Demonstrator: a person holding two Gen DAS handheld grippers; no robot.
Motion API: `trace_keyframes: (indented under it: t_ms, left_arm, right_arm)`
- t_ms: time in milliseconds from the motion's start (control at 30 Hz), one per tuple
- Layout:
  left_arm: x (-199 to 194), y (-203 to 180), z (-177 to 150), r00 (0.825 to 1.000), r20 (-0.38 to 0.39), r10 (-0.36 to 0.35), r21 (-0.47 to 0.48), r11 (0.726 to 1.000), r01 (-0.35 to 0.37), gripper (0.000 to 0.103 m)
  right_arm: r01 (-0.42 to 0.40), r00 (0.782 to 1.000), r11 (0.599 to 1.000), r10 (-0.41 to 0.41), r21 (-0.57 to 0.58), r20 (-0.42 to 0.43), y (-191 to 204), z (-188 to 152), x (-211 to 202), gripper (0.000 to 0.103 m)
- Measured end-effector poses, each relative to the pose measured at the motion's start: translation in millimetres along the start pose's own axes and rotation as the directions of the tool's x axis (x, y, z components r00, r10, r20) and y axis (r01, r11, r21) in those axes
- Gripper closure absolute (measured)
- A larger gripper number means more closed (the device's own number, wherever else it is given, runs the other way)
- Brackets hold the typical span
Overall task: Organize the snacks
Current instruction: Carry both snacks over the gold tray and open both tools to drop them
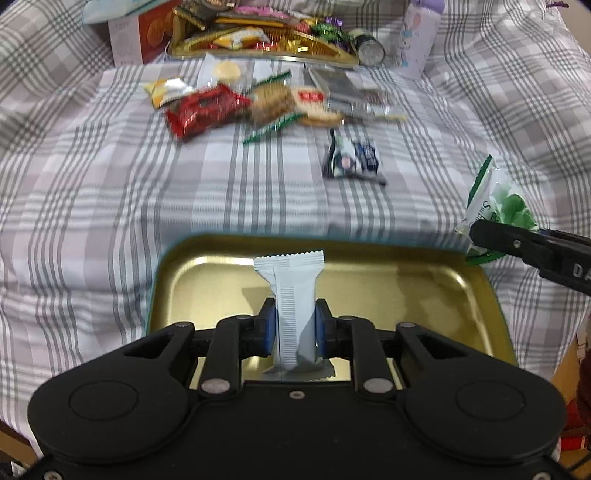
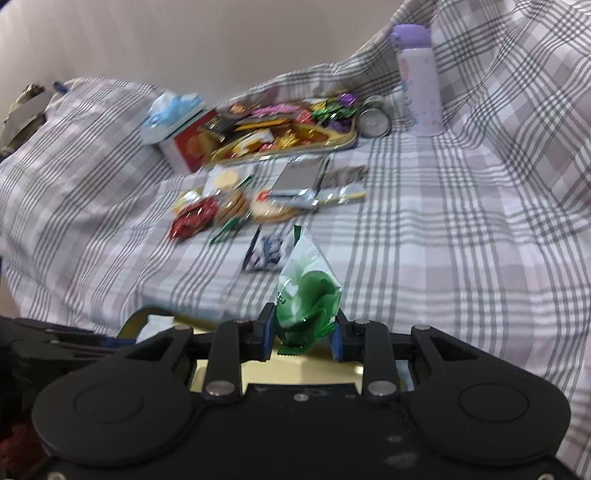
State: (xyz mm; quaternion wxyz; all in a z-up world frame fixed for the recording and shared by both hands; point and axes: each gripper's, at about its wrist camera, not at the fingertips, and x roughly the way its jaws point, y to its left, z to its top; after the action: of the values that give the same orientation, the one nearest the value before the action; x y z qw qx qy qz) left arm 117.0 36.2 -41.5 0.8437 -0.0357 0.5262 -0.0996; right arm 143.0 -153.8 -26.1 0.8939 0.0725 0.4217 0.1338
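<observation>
Over gold tray (image 1: 476, 291): white sachet (image 1: 295, 295) btwn jaws

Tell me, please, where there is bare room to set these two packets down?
The gold tray floor is bare, as is the plaid cloth between it and the loose snack pile. The far tray is heaped full.

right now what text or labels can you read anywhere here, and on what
"DA": white letters on the right gripper, cut off by the frame edge.
"Su": start of a word on the green-and-white snack packet it holds; the rest is unreadable.
Red snack packet, black-and-blue packet, red box: print too blurred to read.
</observation>
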Motion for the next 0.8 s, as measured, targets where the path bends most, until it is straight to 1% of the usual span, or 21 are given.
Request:
trace_keyframes:
  t_ms: [233, 367, 633, 800]
  left_arm:
    - [0, 1, -17, 1.0, -0.015, 0.017, -0.012, 1.0, -0.017, 0.075]
    - [1, -1, -20, 0.999, -0.013, 0.038, 0.002, 0.999, -0.038, 0.075]
    - [7, -2, -19, 0.998, -0.013, 0.067, 0.011, 0.998, -0.067, 0.075]
    - [7, 1, -17, 0.998, -0.012, 0.067, 0.001, 0.998, -0.067, 0.072]
  right_arm:
    - [-0.023, 0.996, 1.0, 0.024, 0.015, -0.08, 10, -34, -2, 0.072]
    - [-0.023, 0.992, 0.999, 0.027, 0.034, -0.125, 10, -48, 2, 0.072]
    - [-0.015, 0.99, 0.999, 0.021, 0.044, -0.14, 8, -56, 5, 0.072]
    - [0.001, 0.989, 0.999, 0.004, 0.032, -0.147, 8, -53, 11, 0.072]
